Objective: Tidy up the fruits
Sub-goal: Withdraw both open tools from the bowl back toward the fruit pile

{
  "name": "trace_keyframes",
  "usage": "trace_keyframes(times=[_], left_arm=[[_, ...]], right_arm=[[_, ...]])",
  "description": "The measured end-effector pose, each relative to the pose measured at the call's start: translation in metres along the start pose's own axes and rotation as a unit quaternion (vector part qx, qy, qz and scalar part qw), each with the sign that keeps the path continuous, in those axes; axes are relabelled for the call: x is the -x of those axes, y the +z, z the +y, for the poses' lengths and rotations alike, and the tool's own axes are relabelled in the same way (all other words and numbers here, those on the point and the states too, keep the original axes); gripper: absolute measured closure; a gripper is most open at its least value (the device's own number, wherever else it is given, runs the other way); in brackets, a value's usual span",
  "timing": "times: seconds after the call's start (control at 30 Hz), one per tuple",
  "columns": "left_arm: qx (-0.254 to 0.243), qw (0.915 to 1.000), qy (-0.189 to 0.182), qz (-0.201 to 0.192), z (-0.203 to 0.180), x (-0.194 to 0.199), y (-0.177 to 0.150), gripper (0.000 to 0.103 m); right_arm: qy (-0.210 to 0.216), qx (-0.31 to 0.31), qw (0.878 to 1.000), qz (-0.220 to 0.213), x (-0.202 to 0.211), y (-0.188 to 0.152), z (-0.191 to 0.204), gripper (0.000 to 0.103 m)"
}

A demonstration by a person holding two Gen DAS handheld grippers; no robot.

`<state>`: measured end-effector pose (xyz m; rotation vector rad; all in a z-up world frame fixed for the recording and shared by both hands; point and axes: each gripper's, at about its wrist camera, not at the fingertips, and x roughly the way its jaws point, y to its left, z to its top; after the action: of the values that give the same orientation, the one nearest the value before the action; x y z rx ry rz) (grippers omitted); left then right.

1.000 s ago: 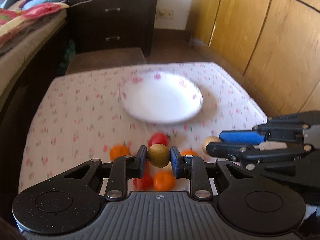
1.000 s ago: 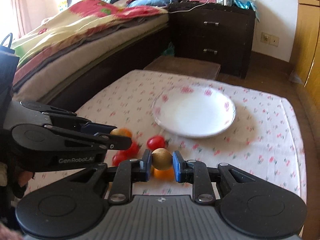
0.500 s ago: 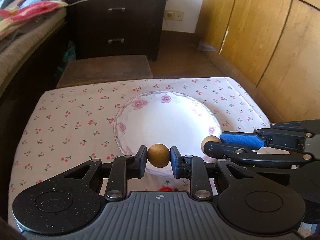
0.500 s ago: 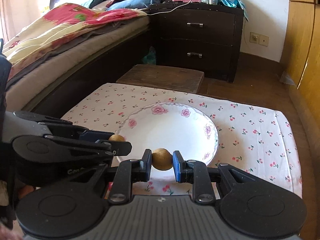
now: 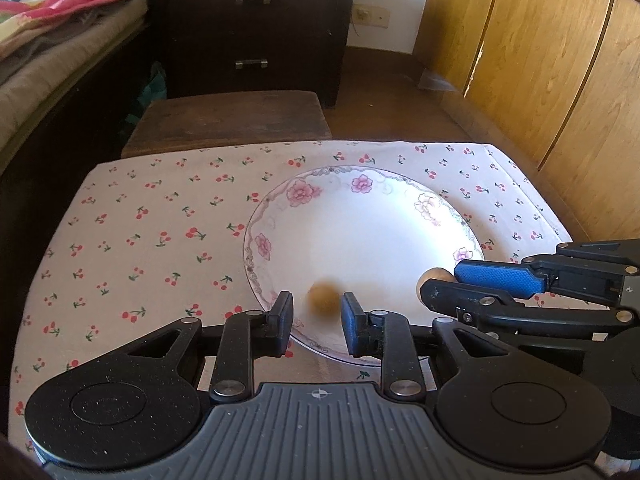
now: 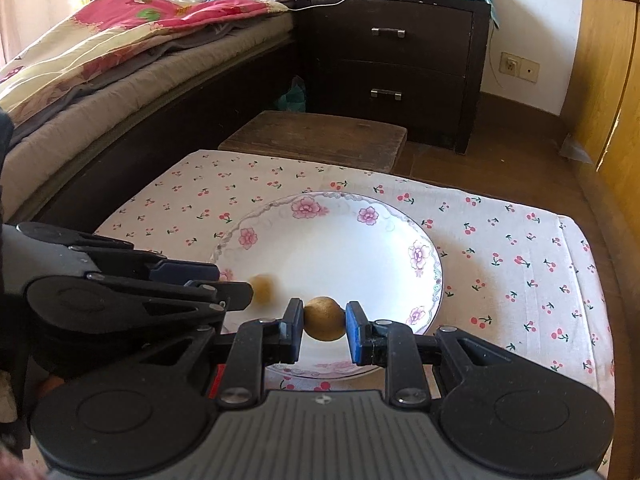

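A white plate with pink flowers [image 5: 372, 220] lies on the cherry-print cloth [image 5: 160, 220]. My left gripper [image 5: 316, 314] hangs over the plate's near rim. Its jaws are opening, and a small round brown fruit [image 5: 324, 298] is blurred between them, clear of both pads. The right wrist view shows that loose fruit [image 6: 262, 288] just off the left gripper [image 6: 236, 282], over the plate [image 6: 344, 248]. My right gripper [image 6: 324, 322] is shut on a second brown fruit [image 6: 325, 318] above the plate's near side. In the left wrist view this fruit [image 5: 434, 276] shows at the right gripper [image 5: 440, 283].
A low wooden stool [image 5: 228, 120] stands beyond the table's far edge. A dark nightstand [image 5: 256, 28] is behind it. A bed with a bright quilt [image 6: 100, 60] runs along the left, and wooden wardrobe doors [image 5: 540, 60] line the right.
Both grippers have moved forward from the fruit pile to over the plate. The left jaws have parted, and its brown fruit has come loose and blurs as it drops.
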<state>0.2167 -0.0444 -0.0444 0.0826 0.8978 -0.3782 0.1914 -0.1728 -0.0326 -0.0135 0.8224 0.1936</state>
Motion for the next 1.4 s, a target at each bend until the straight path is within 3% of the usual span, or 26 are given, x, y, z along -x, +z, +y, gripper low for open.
trace_keyframes(times=[0.4,0.73,0.93,1.4], left_arm=[[-0.001,0.9999,0.003,-0.014,0.0,0.013,0.0,0.057],[-0.011,0.9992,0.013,-0.035,0.004,0.042,-0.009,0.055],[-0.004,0.9988,0.008,-0.048,0.005,0.063,-0.02,0.053],[0.006,0.9993,0.0,-0.037,0.01,0.093,-0.061,0.051]], right_arm=[[-0.036,0.027,0.999,-0.027,0.012,0.004,0.008,0.078],[-0.067,0.073,0.994,-0.04,0.033,0.001,0.026,0.078],[-0.067,0.085,0.994,-0.032,0.051,-0.008,0.04,0.077],[-0.035,0.059,0.998,0.014,0.073,-0.049,0.047,0.078]])
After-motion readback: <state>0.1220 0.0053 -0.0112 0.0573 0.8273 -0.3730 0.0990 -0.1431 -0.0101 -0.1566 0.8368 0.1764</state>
